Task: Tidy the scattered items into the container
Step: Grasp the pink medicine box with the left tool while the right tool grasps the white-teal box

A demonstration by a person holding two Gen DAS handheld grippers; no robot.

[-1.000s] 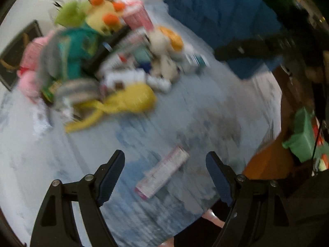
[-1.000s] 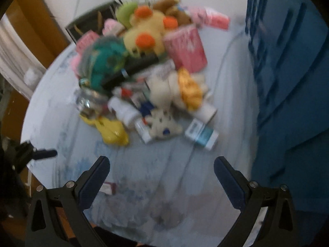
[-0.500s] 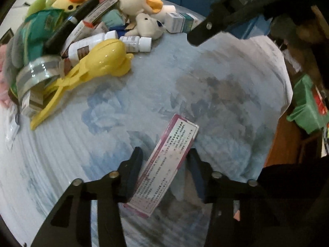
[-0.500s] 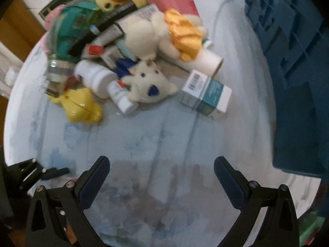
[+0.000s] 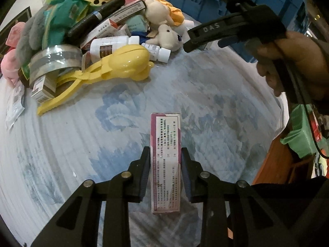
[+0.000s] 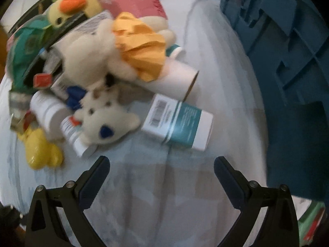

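Observation:
My left gripper (image 5: 165, 154) is shut on a long pink-and-white medicine box (image 5: 165, 160), which points away from me over the blue-patterned tablecloth (image 5: 82, 144). My right gripper (image 6: 161, 164) is open and empty, just in front of a white-and-teal box (image 6: 178, 121) lying on the cloth; it also shows in the left wrist view (image 5: 226, 28), held by a hand. The blue crate (image 6: 287, 72) stands to the right. A pile of scattered items lies behind: a small white plush dog (image 6: 104, 123), a yellow plastic clamp (image 5: 115, 65), white bottles (image 5: 111, 45).
The pile also holds a yellow duck plush (image 6: 72, 6), a plush with an orange skirt (image 6: 139, 51), a pink pack (image 6: 133, 4), a tape roll (image 5: 53, 59) and a black tube (image 5: 94, 18). The table edge runs at the right, with a green bin (image 5: 302, 135) beyond.
My left gripper closed on the pink-and-white box, which turned straight between the fingers. My right gripper moved forward toward the white-and-teal box and stayed open.

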